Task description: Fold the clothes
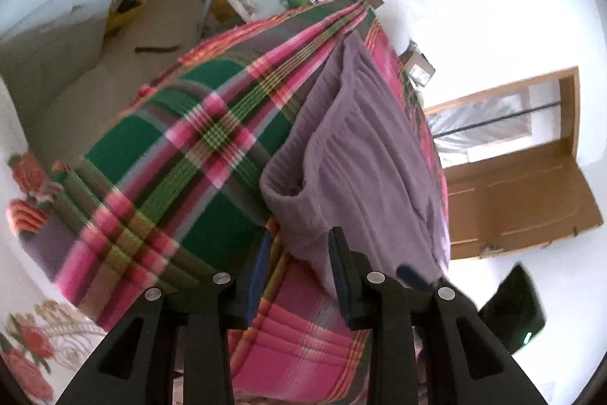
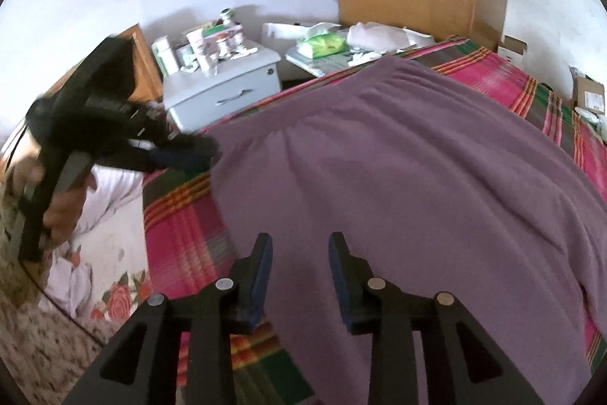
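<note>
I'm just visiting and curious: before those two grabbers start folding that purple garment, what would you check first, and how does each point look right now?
1. Purple garment lying on the plaid blanket: ok.
2. Garment smoothed flat: not ok, its near edge is bunched and curled in the left wrist view.
3. Left gripper open: ok, with the bunched edge just ahead of its jaws.
4. Right gripper open above the cloth: ok.
5. Either gripper already pinching fabric: cannot tell, the frames are blurred.
6. Whole garment outline in view: not ok, it runs off the right wrist frame.
</note>
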Tool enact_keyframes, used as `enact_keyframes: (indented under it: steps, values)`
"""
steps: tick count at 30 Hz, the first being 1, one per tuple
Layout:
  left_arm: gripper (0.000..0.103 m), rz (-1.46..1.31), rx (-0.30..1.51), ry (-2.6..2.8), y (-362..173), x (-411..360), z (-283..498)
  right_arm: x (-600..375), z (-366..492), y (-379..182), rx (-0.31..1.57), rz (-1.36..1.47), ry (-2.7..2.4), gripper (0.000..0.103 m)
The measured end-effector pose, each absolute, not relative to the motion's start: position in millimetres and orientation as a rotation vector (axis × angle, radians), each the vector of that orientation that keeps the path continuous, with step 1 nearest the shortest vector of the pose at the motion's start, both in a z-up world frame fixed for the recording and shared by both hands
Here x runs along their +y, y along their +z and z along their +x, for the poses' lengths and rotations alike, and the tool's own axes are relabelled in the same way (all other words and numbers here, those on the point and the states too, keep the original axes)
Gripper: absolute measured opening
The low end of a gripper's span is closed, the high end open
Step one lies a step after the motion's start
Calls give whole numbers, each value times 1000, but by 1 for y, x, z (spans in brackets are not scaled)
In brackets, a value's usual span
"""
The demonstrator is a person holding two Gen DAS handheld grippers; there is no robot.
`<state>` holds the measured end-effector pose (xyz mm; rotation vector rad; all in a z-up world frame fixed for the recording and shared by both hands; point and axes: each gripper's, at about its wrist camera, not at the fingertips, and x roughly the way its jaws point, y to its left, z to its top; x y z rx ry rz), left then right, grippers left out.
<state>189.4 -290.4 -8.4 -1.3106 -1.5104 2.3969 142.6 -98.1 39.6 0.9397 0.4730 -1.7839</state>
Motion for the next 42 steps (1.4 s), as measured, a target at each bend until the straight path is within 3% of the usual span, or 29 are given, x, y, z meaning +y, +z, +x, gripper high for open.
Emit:
enact_keyframes:
  steps: [13, 14, 16, 24, 26, 27, 28, 29, 36, 42]
  values:
    - [32, -1156, -1697, 2347, -14, -291, 178, -98, 178, 16, 607, 906, -1828, 41]
    - [31, -1139, -1711, 2345, -14, -292, 178, -100, 182, 15, 631, 884, -1843, 41]
    - [15, -1115, -1719, 2358, -14, -294, 179, -103, 190, 14, 671, 835, -1875, 41]
    - [12, -1027, -1723, 2410, -7, -306, 185, -89, 185, 16, 675, 867, -1976, 41]
    - [12, -1023, -1716, 2410, -7, -305, 185, -83, 183, 17, 680, 873, -2001, 35]
    - [12, -1023, -1716, 2409, -8, -305, 185, -80, 182, 17, 678, 877, -2016, 24]
    - [12, -1022, -1717, 2407, -9, -305, 184, -78, 181, 17, 676, 881, -2032, 7]
    - [12, -1021, -1719, 2406, -10, -305, 184, -78, 180, 17, 680, 884, -2049, 3]
    - [11, -971, -1721, 2432, -3, -312, 192, -94, 202, 22, 775, 783, -2033, 2]
    - [11, -941, -1701, 2484, 5, -320, 202, -103, 218, 49, 690, 701, -1993, 2]
